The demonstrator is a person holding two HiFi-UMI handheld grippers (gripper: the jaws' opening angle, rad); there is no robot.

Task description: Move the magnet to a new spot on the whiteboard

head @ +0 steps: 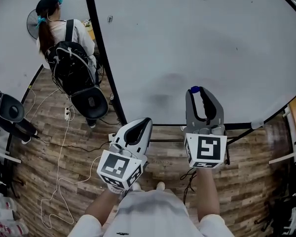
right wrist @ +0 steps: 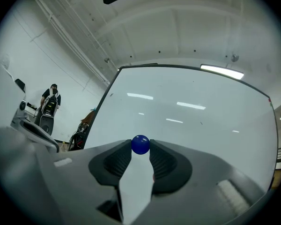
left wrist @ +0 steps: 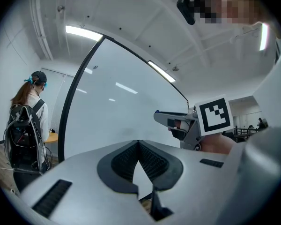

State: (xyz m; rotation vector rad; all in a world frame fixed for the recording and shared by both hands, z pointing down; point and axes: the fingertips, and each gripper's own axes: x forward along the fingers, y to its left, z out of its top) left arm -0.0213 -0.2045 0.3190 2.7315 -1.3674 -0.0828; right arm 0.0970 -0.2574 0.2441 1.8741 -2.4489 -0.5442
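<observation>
The right hand-held gripper (right wrist: pixel 140 149) is clenched on the magnet (right wrist: pixel 140 144), a small, glossy blue ball pinched at the very tips of its two ribbed pads, one pad pressing it from each side. Straight ahead of those tips the whiteboard (right wrist: pixel 192 111) fills most of the right gripper view, blank and white with ceiling lights mirrored in it. Whether the magnet touches the board or sits just off it cannot be told. In the head view the ball lies over the lower part of the board, just above its black bottom rail. The left hand-held gripper (left wrist: pixel 138 142) is to the left of the right one and sits further back from the board. Its jaws are closed tip to tip with nothing between them. In the left gripper view the right gripper's marker cube (left wrist: pixel 214 115) shows up and to the right of the left jaws. Beyond the left hand-held gripper, past the board's black side frame (head: pixel 101 48), a person (head: pixel 64 38) wearing a black backpack (head: pixel 71 65) stands facing away, next to a black chair (head: pixel 90 102). White cables (head: pixel 59 181) trail across the wood-plank floor (head: pixel 44 147) below and left of the left gripper.
</observation>
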